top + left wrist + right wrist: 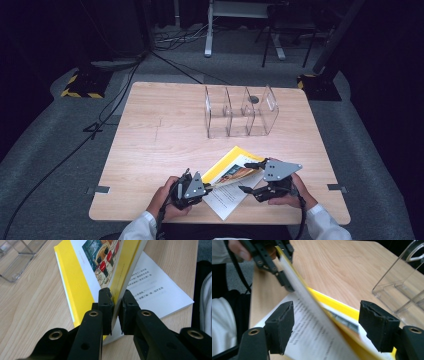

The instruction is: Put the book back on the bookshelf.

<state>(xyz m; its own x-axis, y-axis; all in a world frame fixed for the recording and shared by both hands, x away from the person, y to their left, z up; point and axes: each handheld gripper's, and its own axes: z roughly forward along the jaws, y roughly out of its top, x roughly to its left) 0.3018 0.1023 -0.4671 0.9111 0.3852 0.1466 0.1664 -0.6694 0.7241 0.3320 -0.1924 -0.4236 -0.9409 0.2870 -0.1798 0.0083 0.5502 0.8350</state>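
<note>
A yellow-covered book [231, 171] lies open near the table's front edge. Its lower half rests flat, showing a white page of text [155, 287]. My left gripper [115, 296] is shut on the raised leaf, a yellow cover with a picture page [105, 257], and holds it tilted up off the flat part. In the high view the left gripper [207, 188] is at the book's near-left corner. My right gripper [329, 322] is open, with its fingers either side of the lifted leaf's edge [297, 282], and in the high view the right gripper [248, 177] is at the book's right side.
A clear acrylic divider rack [240, 112] stands upright at the back middle of the wooden table [160, 145], and the rack [402, 287] appears again beyond the book. Both hands rest at the front edge. Cables and stands lie on the floor behind.
</note>
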